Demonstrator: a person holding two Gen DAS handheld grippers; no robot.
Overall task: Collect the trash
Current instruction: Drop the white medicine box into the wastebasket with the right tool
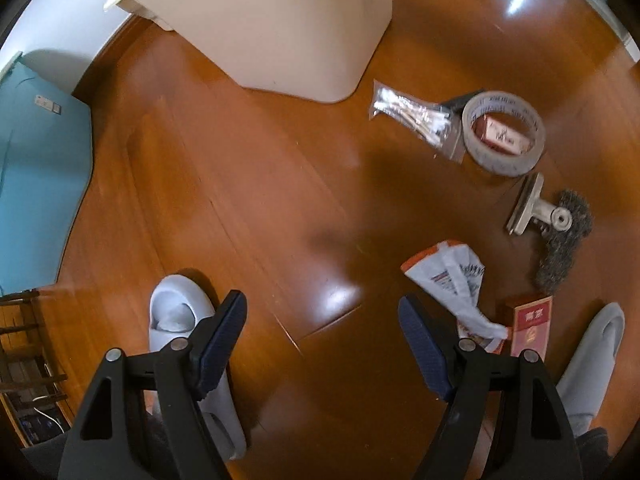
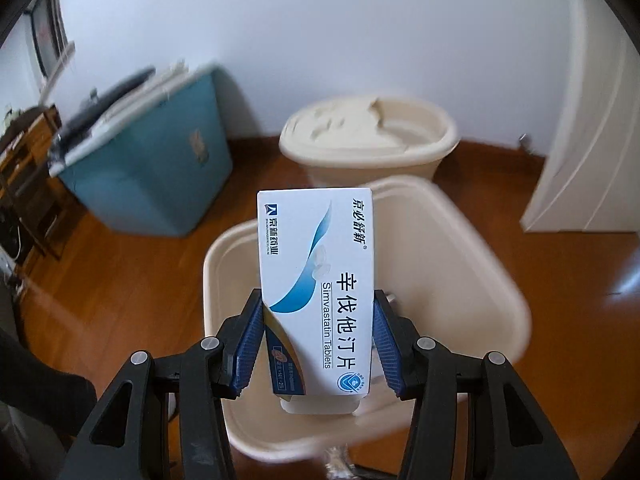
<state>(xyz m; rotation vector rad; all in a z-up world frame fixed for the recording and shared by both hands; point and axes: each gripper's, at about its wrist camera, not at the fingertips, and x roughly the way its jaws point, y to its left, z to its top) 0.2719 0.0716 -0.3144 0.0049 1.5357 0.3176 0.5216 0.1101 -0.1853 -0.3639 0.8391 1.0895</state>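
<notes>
My right gripper (image 2: 318, 332) is shut on a white and blue medicine box (image 2: 316, 264), held upright above the open cream trash bin (image 2: 480, 280). My left gripper (image 1: 322, 320) is open and empty above the wooden floor. Trash lies right of it: a crumpled white wrapper (image 1: 452, 280), a red cigarette pack (image 1: 530, 326), a tape roll (image 1: 504, 136) around a small red box (image 1: 502, 136), a clear bag of swabs (image 1: 416, 114), a metal clip (image 1: 528, 206) and steel wool (image 1: 564, 236). The bin's side (image 1: 280, 28) stands at the top of the left wrist view.
A teal storage box (image 2: 148, 168) stands at the left by the wall; it also shows in the left wrist view (image 1: 36, 168). A second cream bin with a lid (image 2: 360, 140) stands behind the open one. Grey slippers (image 1: 176, 312) (image 1: 596, 360) flank my left gripper. A white door (image 2: 592, 140) is at right.
</notes>
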